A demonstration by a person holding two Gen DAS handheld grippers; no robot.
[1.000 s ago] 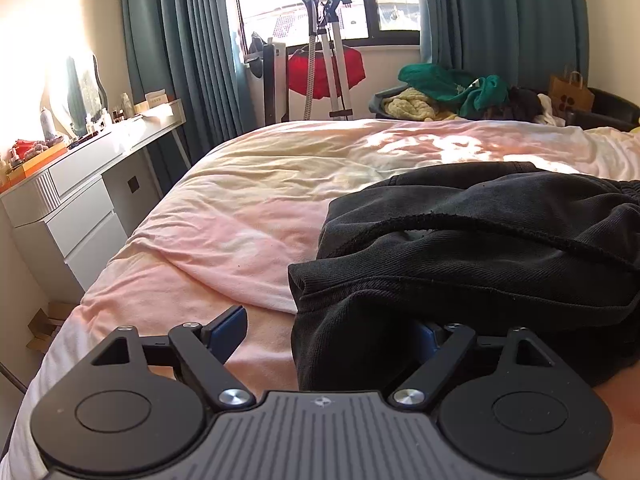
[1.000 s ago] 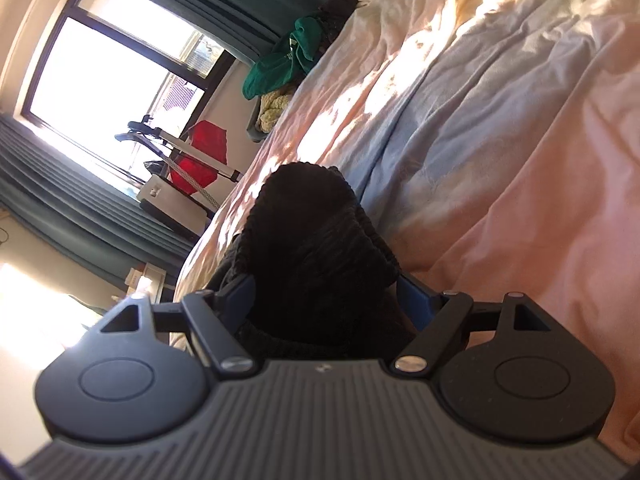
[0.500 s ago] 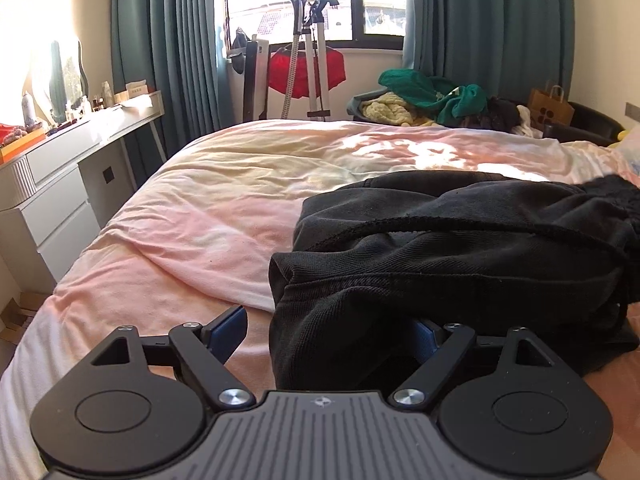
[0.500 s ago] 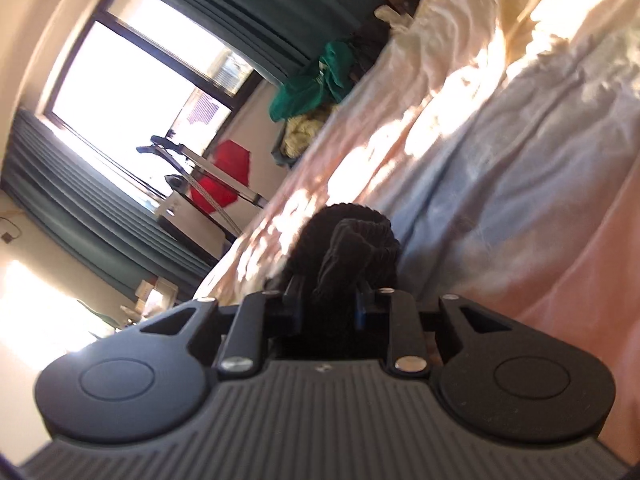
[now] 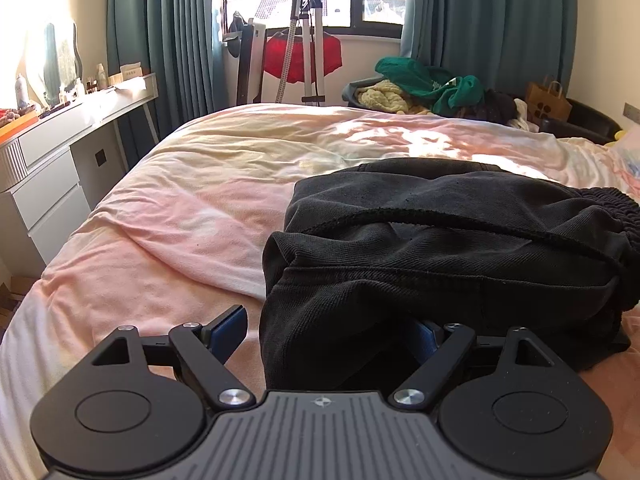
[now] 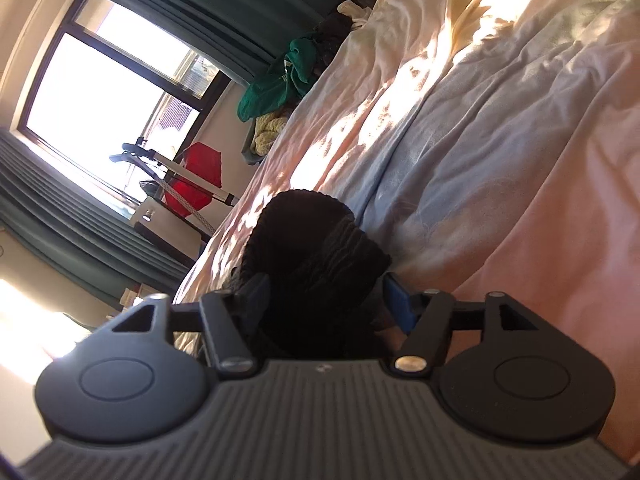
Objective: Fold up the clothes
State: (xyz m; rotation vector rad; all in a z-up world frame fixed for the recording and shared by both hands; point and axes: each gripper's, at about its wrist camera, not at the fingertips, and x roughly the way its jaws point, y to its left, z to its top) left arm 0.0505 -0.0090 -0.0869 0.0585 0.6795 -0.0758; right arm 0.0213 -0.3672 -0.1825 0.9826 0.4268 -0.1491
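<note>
The bed fills most of what I see, its pink and cream cover rumpled and streaked with sun. On the side nearer me lies the black garment, already doubled into a thick bundle, with a ribbed hem along its near edge and a gathered waistband at its far right end.

My left gripper stands wide, its 2 fingers either side of the near left corner of the bundle. The left blue pad has bare air beside it; the other pad is half buried under the cloth, so I grip nothing here.

My right gripper is turned on its side at the ribbed end of the black garment. Its jaws are opening, the cloth sits loosely between them, and neither pad seems to press on it.

I judge the fold is being released and squared. To do it well, I should draw both grippers back low and straight so no pad drags the hem, then nudge the left corner flush with the layer beneath. The thick knit will likely spring up unless it is pressed flat.
</note>
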